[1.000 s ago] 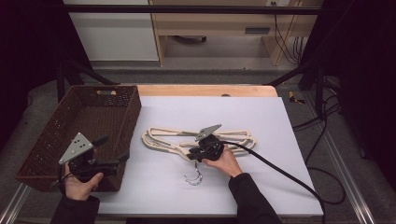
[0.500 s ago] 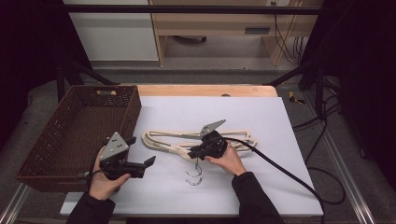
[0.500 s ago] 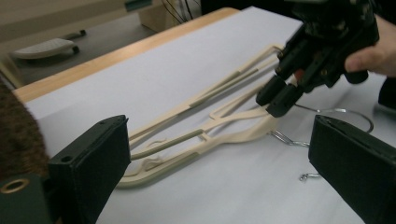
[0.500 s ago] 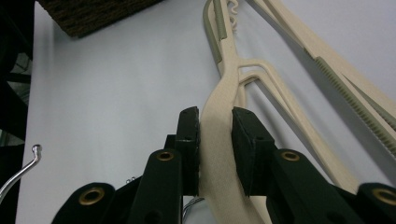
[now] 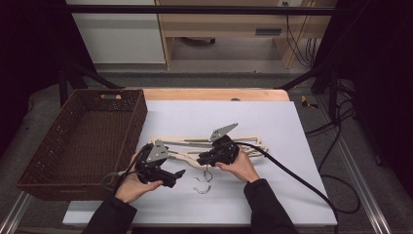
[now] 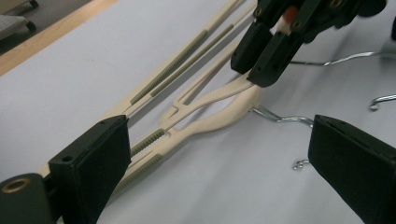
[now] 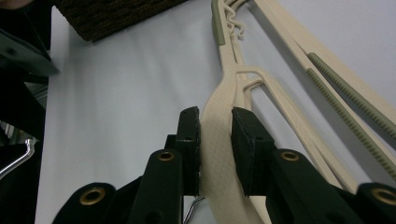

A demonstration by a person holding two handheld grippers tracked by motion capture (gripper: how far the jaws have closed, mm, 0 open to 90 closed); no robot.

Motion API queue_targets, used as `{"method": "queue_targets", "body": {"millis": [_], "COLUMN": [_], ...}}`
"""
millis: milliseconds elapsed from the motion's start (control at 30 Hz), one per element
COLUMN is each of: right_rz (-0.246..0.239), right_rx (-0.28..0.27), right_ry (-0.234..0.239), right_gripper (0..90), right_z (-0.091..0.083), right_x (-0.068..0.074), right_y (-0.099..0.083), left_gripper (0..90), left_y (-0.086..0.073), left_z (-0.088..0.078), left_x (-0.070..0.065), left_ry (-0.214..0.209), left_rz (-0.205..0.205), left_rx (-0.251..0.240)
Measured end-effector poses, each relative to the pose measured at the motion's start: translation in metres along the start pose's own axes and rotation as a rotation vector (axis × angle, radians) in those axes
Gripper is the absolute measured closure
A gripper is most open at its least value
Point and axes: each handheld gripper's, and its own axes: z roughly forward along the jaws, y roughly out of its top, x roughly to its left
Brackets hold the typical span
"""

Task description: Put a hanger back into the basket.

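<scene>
A pale grey table point(image 5: 272, 117), edged with a strip of bare wood at the far side, is set against a dark room with a cabinet and loose cables behind it. Two cream hangers point(image 5: 195, 146) are seen lying stacked at the middle of the table, their wire hooks point(image 5: 203, 181) pointing toward the person, and a brown wicker basket point(image 5: 58, 161) is placed just beside them at the left. The neck of the upper hanger is pinched between the narrowed jaws of the right gripper point(image 7: 215, 130), the pads pressed against both flanks of the cream plastic. The left gripper point(image 5: 176, 174) is held low over the table with its jaws spread wide around nothing, aimed at the hangers' left shoulder. Several risks can be judged from here. The two hangers appear nested, so the lower one may be dragged along or snagged by its hook when the upper one is lifted. The grip is taken on a smooth, tapering neck, so the hanger could be twisted or slipped out under its own weight. The open left jaws could also be knocked against the rubber-ribbed bars point(image 6: 154, 140), so that the stack is pushed askew.
</scene>
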Motion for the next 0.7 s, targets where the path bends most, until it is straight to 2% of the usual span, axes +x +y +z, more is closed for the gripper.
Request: {"method": "queue_targets", "body": {"millis": [67, 133, 167, 367, 400, 467, 500, 600, 633, 667, 700], "right_rz": [-0.005, -0.014, -0.005, -0.007, -0.014, -0.015, -0.014, -0.012, -0.021, -0.021, -0.02], "right_rx": [0.0, -0.006, -0.011, -0.012, -0.014, -0.011, -0.009, -0.009, -0.009, -0.009, -0.008], "right_ry": [0.003, 0.003, 0.004, 0.004, 0.006, 0.004, 0.009, 0.012, 0.012, 0.012, 0.013], "right_gripper": [73.2, 73.2, 73.3, 73.7, 73.7, 73.7, 73.7, 73.7, 73.8, 73.8, 73.8], "right_z": [-0.001, -0.001, -0.003, -0.006, -0.007, -0.007, -0.008, -0.008, -0.009, -0.009, -0.01], "right_x": [0.0, 0.0, 0.001, 0.002, 0.002, 0.002, 0.003, 0.003, 0.003, 0.003, 0.003], "right_y": [0.0, 0.0, 0.001, 0.002, 0.002, 0.002, 0.002, 0.003, 0.003, 0.003, 0.003], "left_gripper": [5.9, 6.0, 6.6, 9.4, 10.4, 11.9, 13.2, 18.8, 20.8, 22.5, 25.3], "left_y": [0.001, 0.001, 0.001, 0.002, 0.004, 0.005, 0.007, 0.008, 0.007, 0.007, 0.007], "left_z": [0.016, 0.019, 0.027, 0.039, 0.045, 0.047, 0.052, 0.057, 0.061, 0.061, 0.066], "left_x": [0.002, 0.003, 0.005, 0.011, 0.014, 0.014, 0.014, 0.012, 0.008, 0.008, 0.005], "left_ry": [-0.015, -0.019, -0.016, -0.02, -0.001, 0.004, 0.018, 0.018, 0.025, 0.025, 0.044], "left_rz": [0.019, 0.03, 0.051, 0.098, 0.142, 0.15, 0.173, 0.178, 0.213, 0.213, 0.249], "left_rx": [0.041, 0.055, 0.082, 0.113, 0.131, 0.138, 0.139, 0.116, 0.129, 0.129, 0.142]}}
